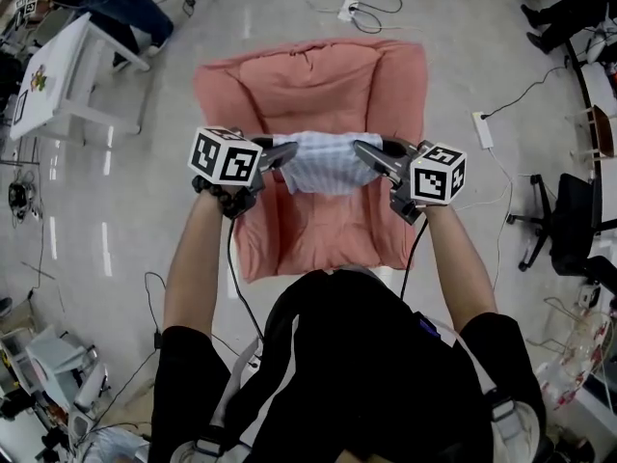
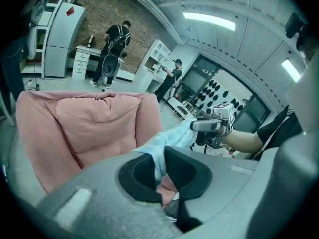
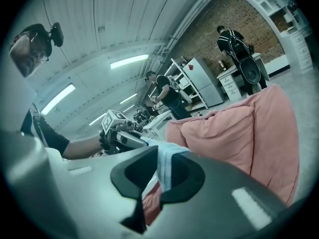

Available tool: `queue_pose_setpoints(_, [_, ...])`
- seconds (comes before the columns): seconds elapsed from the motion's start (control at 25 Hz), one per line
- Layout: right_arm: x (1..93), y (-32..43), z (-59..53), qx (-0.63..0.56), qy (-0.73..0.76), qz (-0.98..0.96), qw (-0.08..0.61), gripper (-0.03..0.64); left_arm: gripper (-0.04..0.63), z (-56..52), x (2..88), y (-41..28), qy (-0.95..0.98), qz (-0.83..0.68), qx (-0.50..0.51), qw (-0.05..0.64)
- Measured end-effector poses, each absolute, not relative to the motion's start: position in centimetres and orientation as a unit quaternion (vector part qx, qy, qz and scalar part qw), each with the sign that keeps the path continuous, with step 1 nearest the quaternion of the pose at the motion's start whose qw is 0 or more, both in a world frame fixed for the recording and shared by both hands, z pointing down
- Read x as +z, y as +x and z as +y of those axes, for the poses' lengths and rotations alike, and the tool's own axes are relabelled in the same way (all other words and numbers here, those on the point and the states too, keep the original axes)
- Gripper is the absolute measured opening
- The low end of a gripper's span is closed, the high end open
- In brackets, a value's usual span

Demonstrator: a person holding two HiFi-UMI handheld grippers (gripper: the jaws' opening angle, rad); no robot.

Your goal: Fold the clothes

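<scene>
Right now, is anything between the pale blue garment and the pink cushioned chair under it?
Nothing visible. The pale blue garment is held stretched between the left gripper and right gripper, both shut on its edges, directly over the pink cushioned chair.

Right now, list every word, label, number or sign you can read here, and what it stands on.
None readable.
The cube on the left gripper and the cube on the right gripper: black-and-white squares, no letters.
The red label on the fridge: too small to read.
</scene>
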State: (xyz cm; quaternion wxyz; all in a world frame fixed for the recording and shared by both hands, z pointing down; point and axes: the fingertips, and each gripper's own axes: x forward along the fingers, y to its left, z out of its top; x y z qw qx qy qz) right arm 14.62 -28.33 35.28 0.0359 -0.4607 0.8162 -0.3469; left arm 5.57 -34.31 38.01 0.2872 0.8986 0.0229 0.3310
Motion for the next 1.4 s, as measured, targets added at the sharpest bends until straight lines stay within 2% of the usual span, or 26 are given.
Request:
queue_pose_setpoints(0.36, [35.3, 16.0, -32.3, -0.343, -0.435, 0.832, 0.039, 0.025, 0.020, -38.0, 38.6, 7.2, 0.896, -0.003, 0.332, 0.295])
queue_pose_setpoints(0.76, [38.5, 15.5, -29.9, -0.378, -0.406, 0.831, 0.037, 0.025, 0.020, -35.2, 41.7, 6.5, 0.882, -0.013, 0.336, 0.330])
queue_pose_setpoints(1.4, [43.0, 7.6, -18.2, -0.409, -0.416, 0.811, 0.030, 0.025, 0.020, -23.4, 45.5, -1.4, 0.861, 0.038, 0.355, 0.362])
